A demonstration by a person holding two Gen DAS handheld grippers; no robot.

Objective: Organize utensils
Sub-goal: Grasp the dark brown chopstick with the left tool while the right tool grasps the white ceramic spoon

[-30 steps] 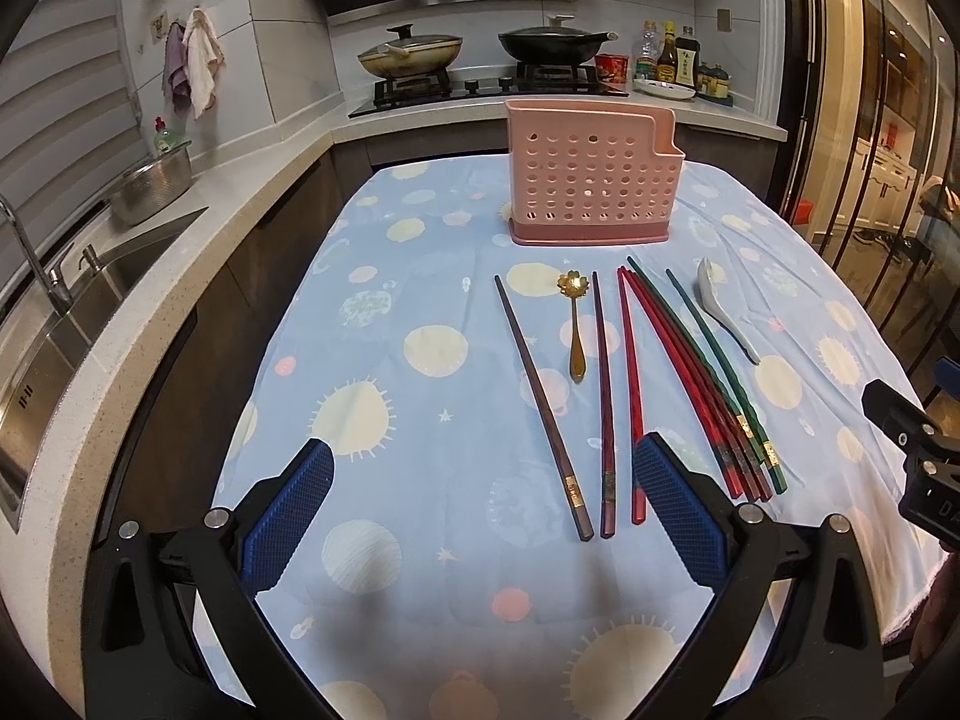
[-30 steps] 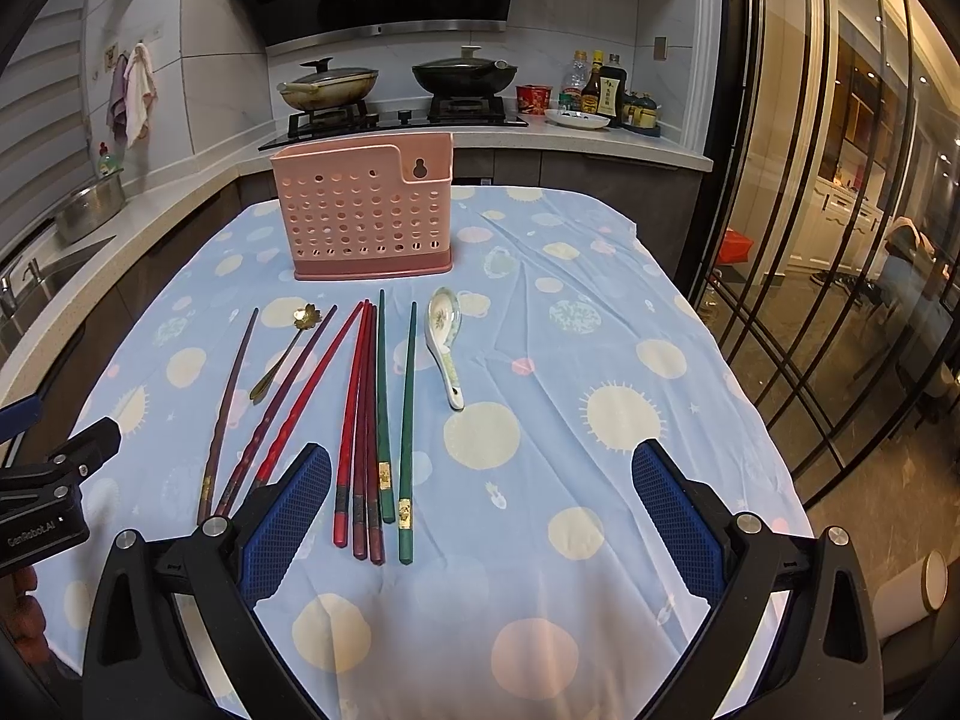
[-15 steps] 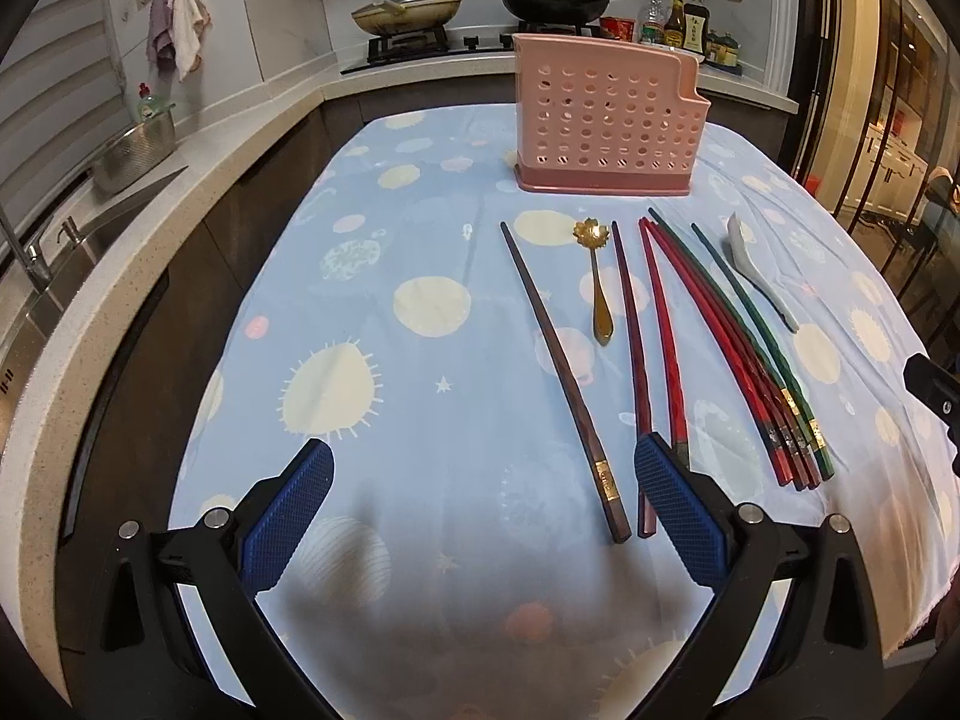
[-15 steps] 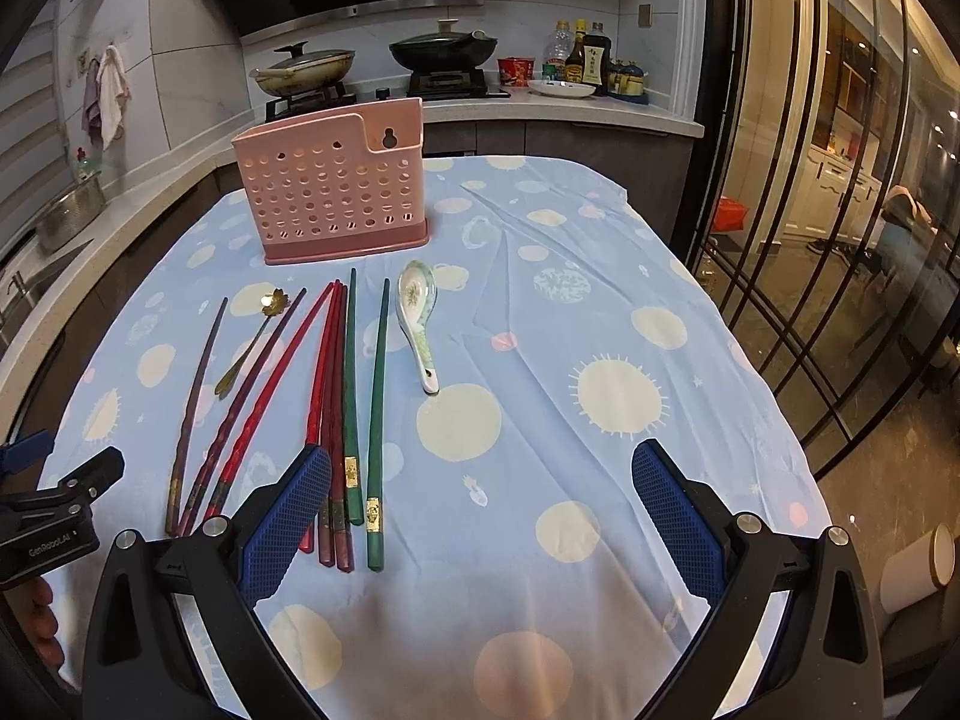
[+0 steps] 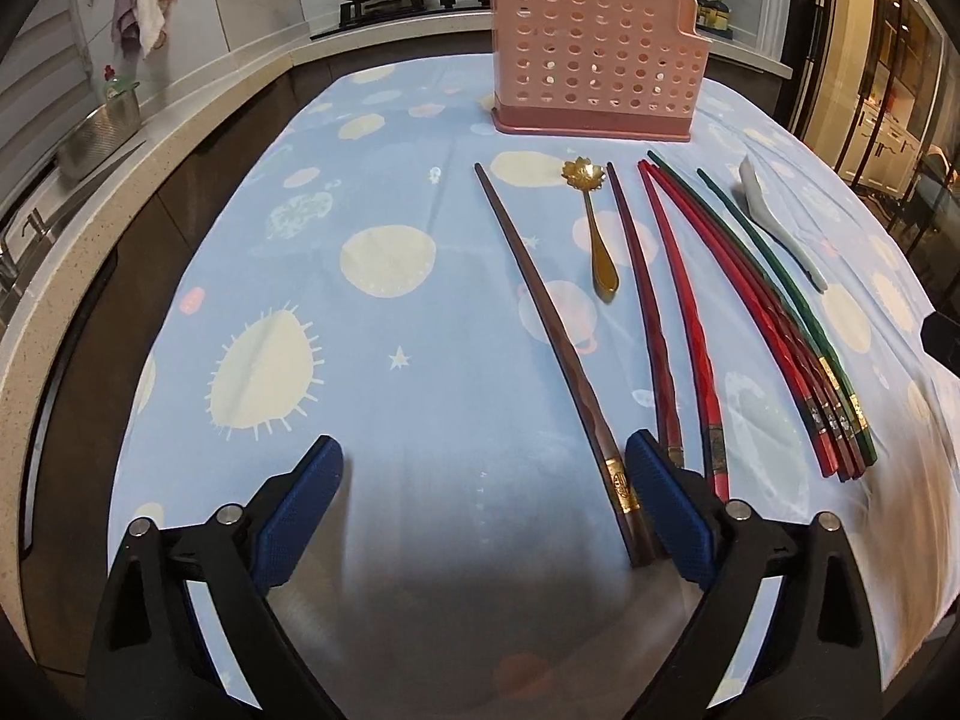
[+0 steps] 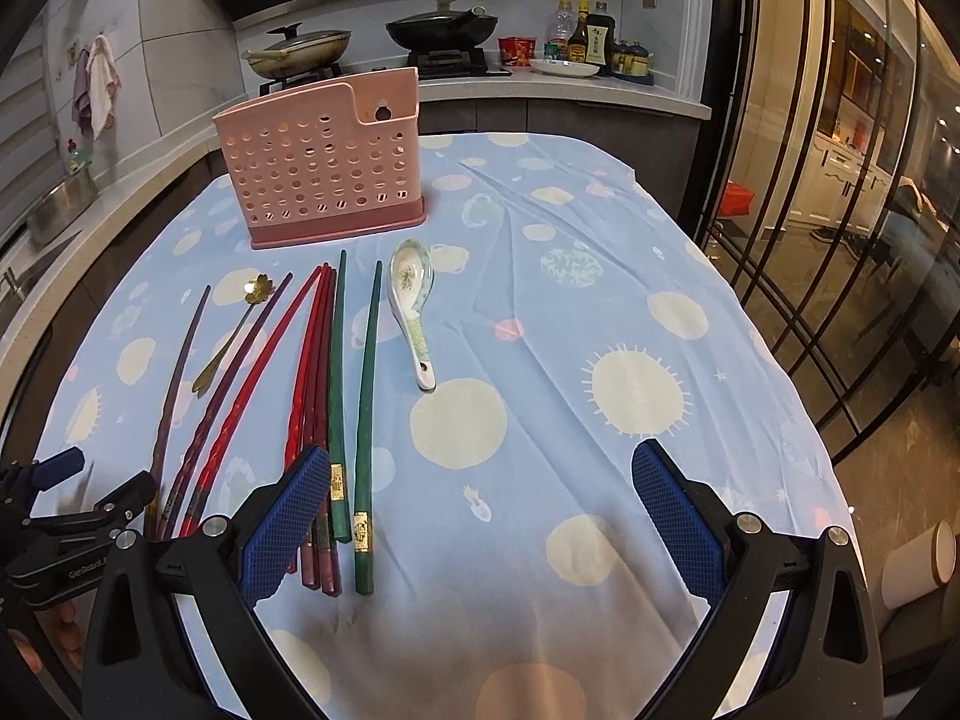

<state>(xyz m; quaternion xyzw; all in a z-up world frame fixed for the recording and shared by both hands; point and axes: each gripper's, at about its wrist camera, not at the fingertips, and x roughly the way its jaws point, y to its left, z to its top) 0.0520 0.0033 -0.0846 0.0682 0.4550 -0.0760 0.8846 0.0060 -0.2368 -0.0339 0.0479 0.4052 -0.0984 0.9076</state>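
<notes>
Both grippers have dropped closer to the desk (image 5: 420,360) since the earlier frame. The left gripper (image 5: 483,504), spread wide, straddles the end of the brown chopstick (image 5: 558,354); the right gripper (image 6: 480,516) is also spread, beside the green chopsticks (image 6: 366,396). This looks like the first pick: next, pinch a chopstick and carry it to the pink holder (image 5: 594,54).

Bare cloth (image 5: 372,360) left of chopsticks (image 5: 558,330)
</notes>
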